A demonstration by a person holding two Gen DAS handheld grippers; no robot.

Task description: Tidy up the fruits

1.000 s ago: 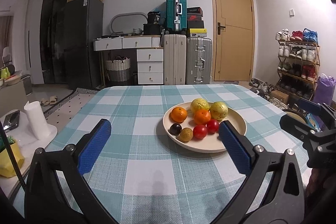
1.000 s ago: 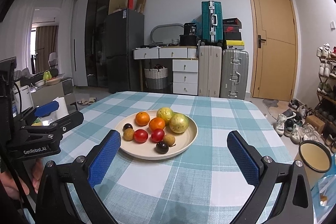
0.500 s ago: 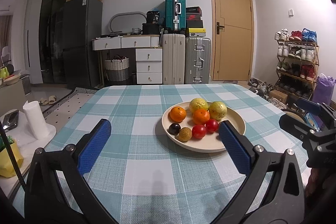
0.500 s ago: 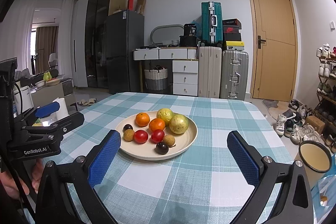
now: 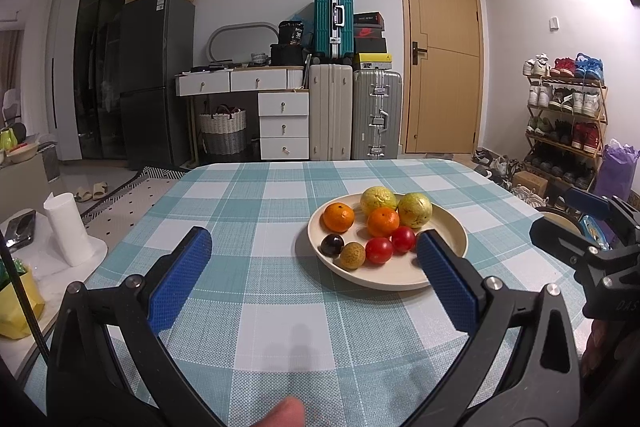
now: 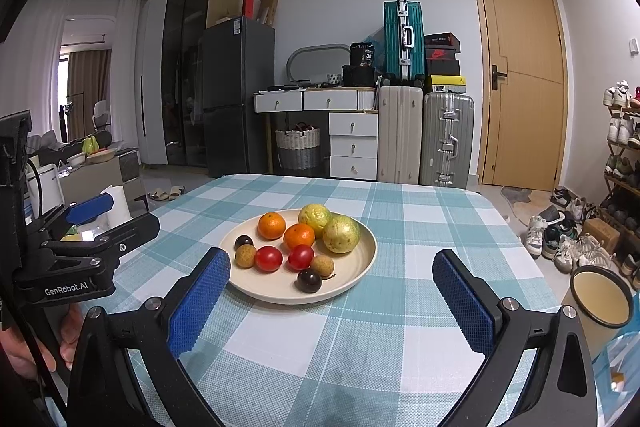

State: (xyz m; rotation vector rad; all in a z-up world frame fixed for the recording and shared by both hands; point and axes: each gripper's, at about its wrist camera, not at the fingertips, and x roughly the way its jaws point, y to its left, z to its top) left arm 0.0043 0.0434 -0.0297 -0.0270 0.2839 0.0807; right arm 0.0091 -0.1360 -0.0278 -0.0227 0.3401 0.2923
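Note:
A cream plate [image 5: 452,231] [image 6: 360,259] sits on the teal checked tablecloth [image 5: 260,227] [image 6: 420,227]. It holds two oranges [image 5: 339,217] [image 6: 272,225], two yellow-green round fruits [image 5: 415,209] [image 6: 341,233], two red tomatoes [image 5: 379,250] [image 6: 269,258], dark plums [image 5: 332,244] [image 6: 309,281] and small brown longans [image 5: 353,255] [image 6: 245,255]. My left gripper [image 5: 312,259] is open, hovering near the plate's left front. My right gripper [image 6: 332,279] is open in front of the plate. Neither holds anything.
An enamel mug [image 6: 602,301] stands at the table's right edge. Left of the table, a paper roll [image 5: 64,227] rests on a white side table. Suitcases [image 5: 332,111], drawers [image 5: 283,125], a fridge [image 5: 156,79] and a shoe rack [image 5: 564,123] line the room behind.
Both grippers have barely moved. The plate sits slightly lower and closer in both views.

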